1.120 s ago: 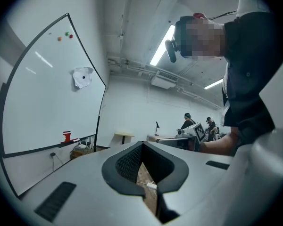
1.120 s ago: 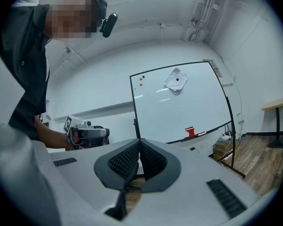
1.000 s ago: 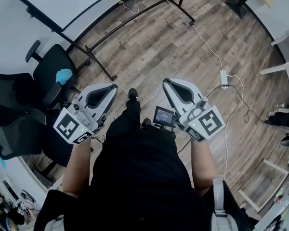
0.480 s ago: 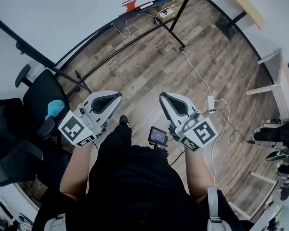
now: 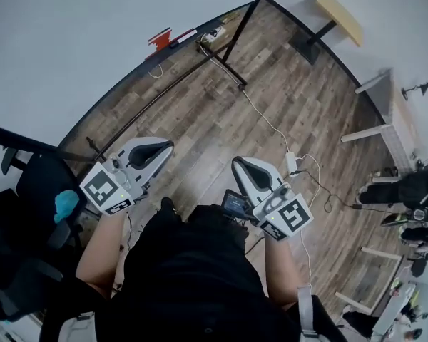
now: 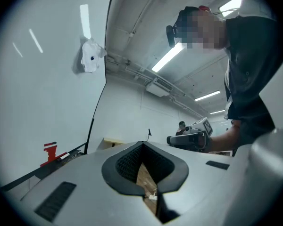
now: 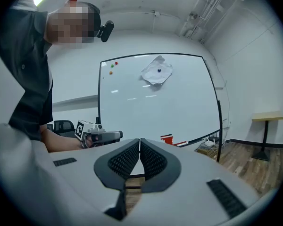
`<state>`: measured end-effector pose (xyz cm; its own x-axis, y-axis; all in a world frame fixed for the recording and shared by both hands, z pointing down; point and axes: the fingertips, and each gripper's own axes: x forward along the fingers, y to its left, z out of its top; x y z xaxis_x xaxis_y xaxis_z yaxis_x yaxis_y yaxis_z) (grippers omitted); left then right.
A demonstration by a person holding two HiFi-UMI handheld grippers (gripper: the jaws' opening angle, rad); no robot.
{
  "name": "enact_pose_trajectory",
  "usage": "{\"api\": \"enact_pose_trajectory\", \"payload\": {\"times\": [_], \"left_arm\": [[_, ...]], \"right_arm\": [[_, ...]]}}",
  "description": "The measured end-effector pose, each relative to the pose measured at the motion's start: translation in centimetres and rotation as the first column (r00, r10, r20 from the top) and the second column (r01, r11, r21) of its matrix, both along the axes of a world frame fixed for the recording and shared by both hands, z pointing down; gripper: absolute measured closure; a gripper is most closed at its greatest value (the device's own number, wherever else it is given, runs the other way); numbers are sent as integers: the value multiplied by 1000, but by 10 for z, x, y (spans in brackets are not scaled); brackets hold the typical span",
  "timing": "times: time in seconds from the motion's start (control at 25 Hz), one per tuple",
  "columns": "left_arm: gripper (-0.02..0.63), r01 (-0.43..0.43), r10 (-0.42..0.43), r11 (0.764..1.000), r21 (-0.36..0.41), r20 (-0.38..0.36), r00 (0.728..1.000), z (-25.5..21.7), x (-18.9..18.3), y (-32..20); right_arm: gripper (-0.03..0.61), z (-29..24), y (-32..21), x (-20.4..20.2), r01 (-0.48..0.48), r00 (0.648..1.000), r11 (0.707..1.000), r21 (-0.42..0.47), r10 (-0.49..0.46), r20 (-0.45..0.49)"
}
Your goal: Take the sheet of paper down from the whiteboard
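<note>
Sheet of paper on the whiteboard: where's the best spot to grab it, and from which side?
The sheet of paper is crumpled and pinned near its middle by a dark magnet, so its edges seem to lift off the whiteboard. Probably pinch the loose lower edge, coming from below and in front.

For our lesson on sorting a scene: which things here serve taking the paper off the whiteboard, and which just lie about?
Job: sheet of paper, blue magnet, whiteboard.
Lying about: office chair, power strip, small wooden table.
</note>
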<state>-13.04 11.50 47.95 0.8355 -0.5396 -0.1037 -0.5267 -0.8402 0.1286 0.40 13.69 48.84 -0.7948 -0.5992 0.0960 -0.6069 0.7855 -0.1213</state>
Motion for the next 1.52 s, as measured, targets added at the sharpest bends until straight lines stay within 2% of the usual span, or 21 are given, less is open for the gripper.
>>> {"api": "enact_pose_trajectory", "payload": {"times": [0.2, 0.32, 0.52, 0.76, 0.92, 1.04, 1.28, 1.44, 1.52], "left_arm": [[603, -67, 67, 998, -14, 8, 998, 5, 40, -38], [603, -61, 61, 998, -26, 26, 998, 7, 57, -66], [603, 48, -45, 998, -32, 82, 996, 6, 79, -121], [603, 182, -181, 983, -4, 101, 978, -21, 115, -191], [603, 259, -260, 965, 24, 144, 955, -39, 133, -212], [603, 322, -322, 946, 23, 170, 931, -40, 133, -221], [603, 453, -443, 892, 7, 219, 869, -36, 108, -235], [603, 483, -484, 874, 58, 212, 849, -49, 83, -247], [603, 505, -515, 857, 102, 197, 834, -59, 68, -256]], "right_arm": [[558, 17, -29, 39, -80, 997, 995, -55, 80, 9], [558, 22, -62, 52, -57, 998, 997, -51, 58, 31], [557, 28, -125, 65, 95, 993, 995, -26, -93, 66], [557, 12, -210, 95, 276, 956, 961, 0, -274, 101], [557, 9, -249, 109, 361, 926, 933, 4, -359, 115], [557, 12, -267, 102, 437, 892, 899, 13, -436, 124], [555, 23, -284, 71, 565, 813, 825, 6, -559, 161], [555, 28, -302, 44, 612, 782, 791, 0, -605, 151], [555, 22, -311, 28, 626, 771, 780, 11, -622, 137]]}}
